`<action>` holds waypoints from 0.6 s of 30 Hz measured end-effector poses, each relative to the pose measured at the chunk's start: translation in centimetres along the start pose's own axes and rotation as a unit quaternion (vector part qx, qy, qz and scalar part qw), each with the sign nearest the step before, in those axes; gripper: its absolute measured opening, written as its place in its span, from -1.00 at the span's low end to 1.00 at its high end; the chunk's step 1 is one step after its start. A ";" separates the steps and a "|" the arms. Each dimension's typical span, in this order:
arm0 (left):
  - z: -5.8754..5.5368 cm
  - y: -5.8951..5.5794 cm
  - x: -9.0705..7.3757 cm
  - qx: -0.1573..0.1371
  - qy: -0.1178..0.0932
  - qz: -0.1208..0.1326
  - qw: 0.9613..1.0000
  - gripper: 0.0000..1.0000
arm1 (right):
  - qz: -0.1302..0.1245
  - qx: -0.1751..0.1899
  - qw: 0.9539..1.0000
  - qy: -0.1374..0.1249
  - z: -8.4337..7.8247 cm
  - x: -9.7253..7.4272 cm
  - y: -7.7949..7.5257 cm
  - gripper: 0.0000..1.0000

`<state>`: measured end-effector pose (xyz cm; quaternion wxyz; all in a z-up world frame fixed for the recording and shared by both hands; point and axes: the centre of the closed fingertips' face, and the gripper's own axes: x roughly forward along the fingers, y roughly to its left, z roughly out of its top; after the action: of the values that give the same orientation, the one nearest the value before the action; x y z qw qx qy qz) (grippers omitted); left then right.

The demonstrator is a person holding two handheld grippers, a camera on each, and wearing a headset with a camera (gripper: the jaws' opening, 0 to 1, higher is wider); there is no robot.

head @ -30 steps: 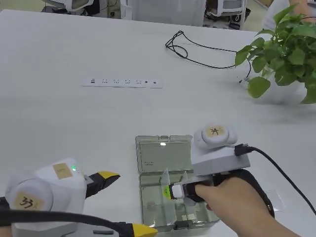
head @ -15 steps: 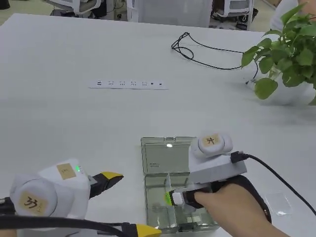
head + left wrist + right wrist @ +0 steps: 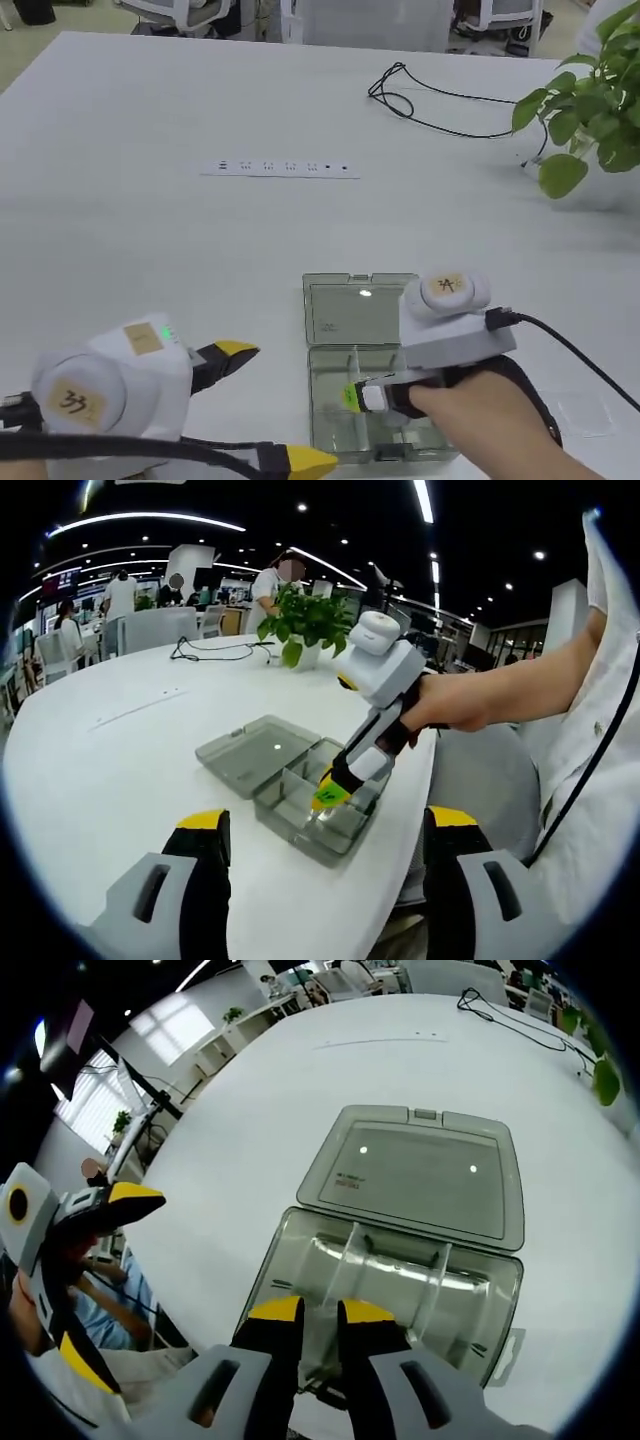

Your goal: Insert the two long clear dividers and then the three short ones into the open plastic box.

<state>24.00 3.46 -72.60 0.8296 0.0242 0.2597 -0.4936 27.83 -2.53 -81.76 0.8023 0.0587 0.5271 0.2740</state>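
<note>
Nearest, the left gripper (image 3: pixel 268 405) hovers low over the near side of the white table (image 3: pixel 150 250), jaws spread wide with nothing between them. Just beyond, the right gripper (image 3: pixel 320 1312) dips into the open plastic box (image 3: pixel 325 420), jaws drawn almost together. Whether a clear sheet sits in that slit I cannot tell. The hand (image 3: pixel 490 430) hides the box's right part. Clear dividers (image 3: pixel 340 1260) stand inside, edges faint, their number hard to make out. The lid (image 3: pixel 350 310) lies flat behind. Farther along sit a power strip (image 3: pixel 280 167), a looped black cable (image 3: pixel 430 100) and a plant (image 3: pixel 585 110) cut off at the picture's edge. People (image 3: pixel 122 595) stand far off under the ceiling lights.
</note>
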 end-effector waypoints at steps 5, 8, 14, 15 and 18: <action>0.0 -0.5 -0.5 -0.002 0.001 0.013 1.000 0.60 | 0.016 0.009 1.000 -0.020 0.3 -0.8 0.1 -0.64; 0.2 -0.8 -0.8 -0.005 -0.002 0.020 1.000 0.60 | 0.019 0.011 0.999 -0.032 0.6 -1.7 -0.2 -0.64; 0.4 -1.5 -1.4 -0.007 -0.002 0.033 0.999 0.60 | 0.028 0.017 0.997 -0.065 1.7 -4.1 -1.5 -0.62; 0.4 -1.6 -1.5 -0.008 -0.002 0.035 0.999 0.60 | 0.028 0.015 0.997 -0.070 1.8 -4.5 -1.7 -0.61; 0.6 -2.0 -1.8 -0.010 -0.005 0.042 0.999 0.60 | 0.031 0.007 0.996 -0.088 2.4 -6.2 -2.9 -0.61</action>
<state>21.95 3.70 -70.82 0.8513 0.0246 0.2594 -0.4554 29.23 -7.57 -76.77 0.8365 0.1048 0.4541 0.2883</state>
